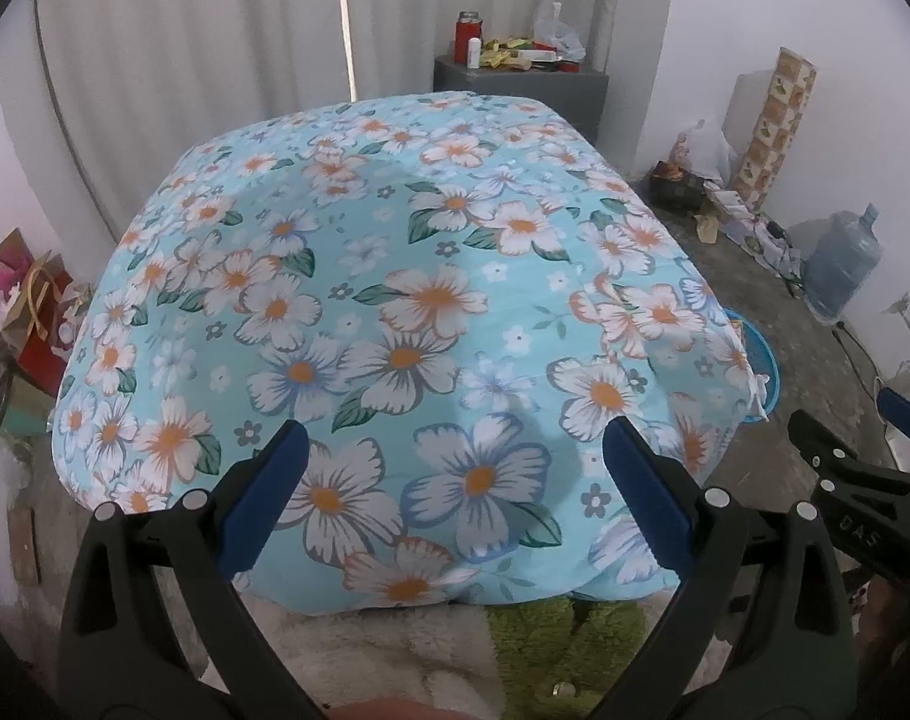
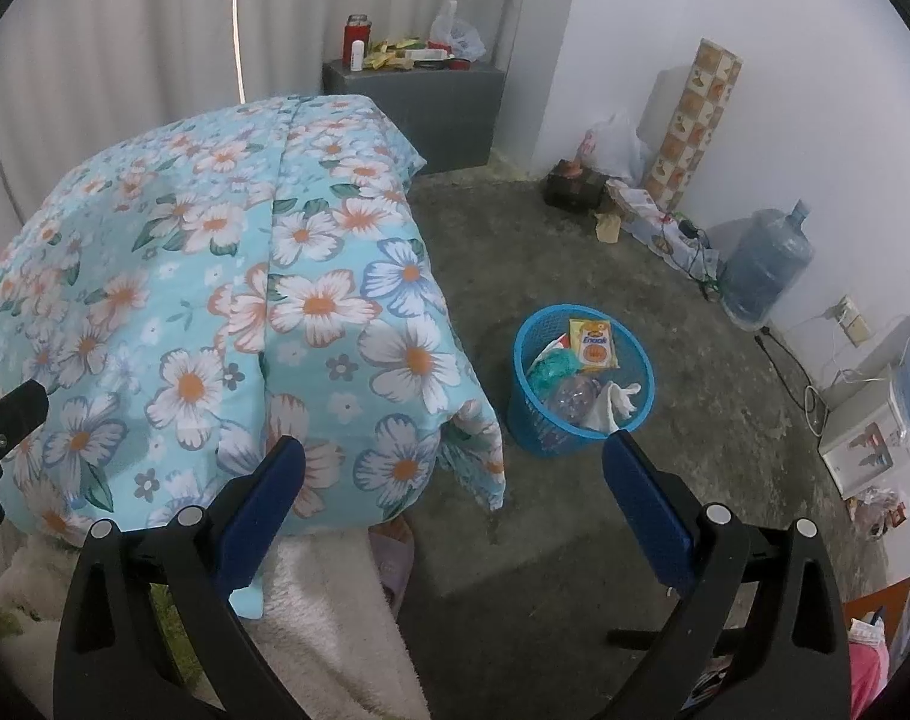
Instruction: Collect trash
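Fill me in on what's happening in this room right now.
A person holds two black grippers with blue finger pads over a table draped in a light blue floral cloth. Both the left gripper and the right gripper are open and empty. On the concrete floor beside the table stands a blue mesh plastic wastebasket that already holds a yellow snack packet, a clear plastic bottle and crumpled white paper. No trash shows on the cloth.

The bedsheet (image 1: pixel 395 300) is light blue with white, orange-centred flowers and green leaves. Beside it, the mesh wastebasket (image 2: pixel 581 438) is bright blue, holding a yellow-and-orange packet (image 2: pixel 593 345). The left tool (image 1: pixel 455 450) has dark blue pads (image 1: pixel 647 492) on black arms.
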The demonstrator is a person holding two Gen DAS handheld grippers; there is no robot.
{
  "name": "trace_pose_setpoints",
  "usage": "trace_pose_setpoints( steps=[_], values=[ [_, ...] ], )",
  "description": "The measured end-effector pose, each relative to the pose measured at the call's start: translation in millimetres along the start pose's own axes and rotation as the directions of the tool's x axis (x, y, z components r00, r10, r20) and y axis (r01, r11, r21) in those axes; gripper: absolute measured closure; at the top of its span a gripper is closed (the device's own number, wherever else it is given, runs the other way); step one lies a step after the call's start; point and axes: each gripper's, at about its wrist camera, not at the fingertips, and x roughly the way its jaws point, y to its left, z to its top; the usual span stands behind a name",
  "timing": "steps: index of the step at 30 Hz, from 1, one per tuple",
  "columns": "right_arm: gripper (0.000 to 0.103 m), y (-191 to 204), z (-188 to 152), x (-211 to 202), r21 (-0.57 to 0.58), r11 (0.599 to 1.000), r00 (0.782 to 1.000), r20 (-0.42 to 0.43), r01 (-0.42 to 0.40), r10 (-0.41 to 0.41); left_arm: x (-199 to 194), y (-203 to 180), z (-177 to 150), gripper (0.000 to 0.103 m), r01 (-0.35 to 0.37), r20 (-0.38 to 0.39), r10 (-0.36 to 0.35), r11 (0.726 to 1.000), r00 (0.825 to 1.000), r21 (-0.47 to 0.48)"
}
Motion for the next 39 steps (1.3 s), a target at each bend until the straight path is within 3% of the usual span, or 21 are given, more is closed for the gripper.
trace_pose_setpoints(
  steps=[14,39],
  values=[
    [0.006,-14,3,-4,0.027,0.998,0.999,0.016,0.049,-0.049,-5,1,3,0.009,0.003,0.026,-0.003,1.000,1.000,-0.005],
    [0.007,-22,7,-6,0.039,0.997,0.997,0.032,0.069,-0.071,-2,21,15,0.009,-0.054,0.034,0.057,0.995,0.998,-0.085]
  ],
)
